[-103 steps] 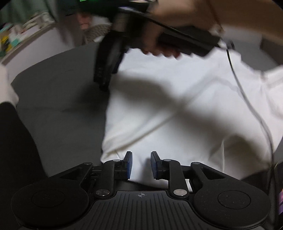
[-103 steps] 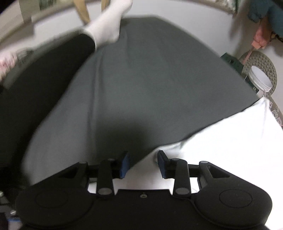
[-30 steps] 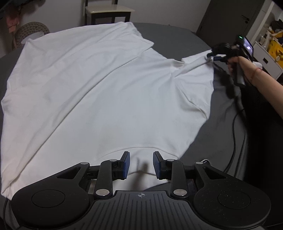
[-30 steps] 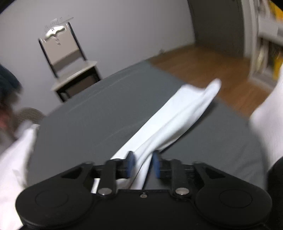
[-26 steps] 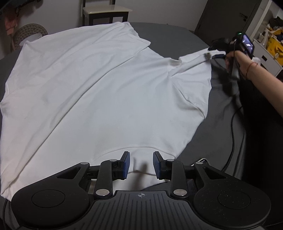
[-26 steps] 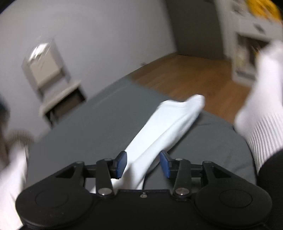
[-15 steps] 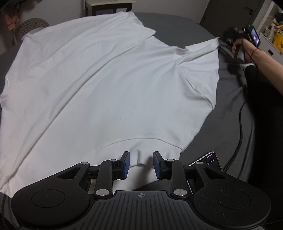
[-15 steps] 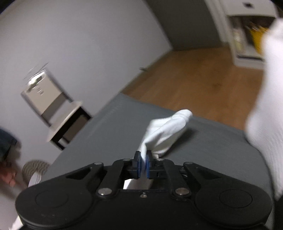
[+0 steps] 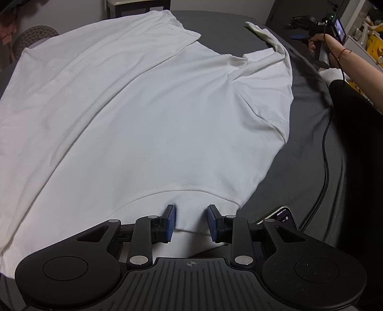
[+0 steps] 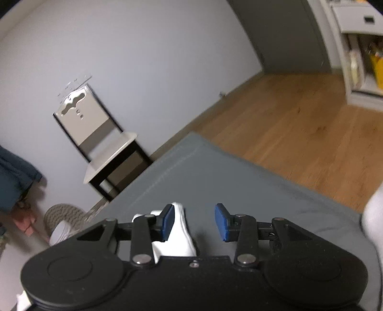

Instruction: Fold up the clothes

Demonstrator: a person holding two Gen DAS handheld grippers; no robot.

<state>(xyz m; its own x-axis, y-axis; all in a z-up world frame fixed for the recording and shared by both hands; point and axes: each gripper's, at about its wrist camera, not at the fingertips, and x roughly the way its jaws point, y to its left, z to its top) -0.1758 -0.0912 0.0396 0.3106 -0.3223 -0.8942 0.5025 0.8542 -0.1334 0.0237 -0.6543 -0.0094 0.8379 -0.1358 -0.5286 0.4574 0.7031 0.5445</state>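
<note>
Left wrist view
Shirt: a white shirt (image 9: 148, 100) lies spread on a dark grey bed (image 9: 306, 148), covering most of it, with creases running across it.
Left gripper: the left gripper (image 9: 190, 223) sits low at the shirt's near edge, its blue pads apart, with cloth lying between them but not pinched.
Sleeve: one sleeve (image 9: 263, 33) stretches toward the far right.
Right gripper: the right gripper (image 9: 308, 22) is held in a hand (image 9: 320, 45) beyond the sleeve tip, apart from it.
Phone: a phone (image 9: 282, 215) lies on the bed just right of the left gripper.
Cable: a black cable (image 9: 325, 148) runs along the bed's right side.

Right wrist view
Right gripper: the right gripper (image 10: 194, 221) has its pads spread wide, gripping nothing.
Sleeve: the white sleeve tip (image 10: 179, 234) lies on the bed just beside the left pad.
Room: a chair (image 10: 103, 148) stands by the wall; a wooden floor (image 10: 299, 129) lies past the bed.
</note>
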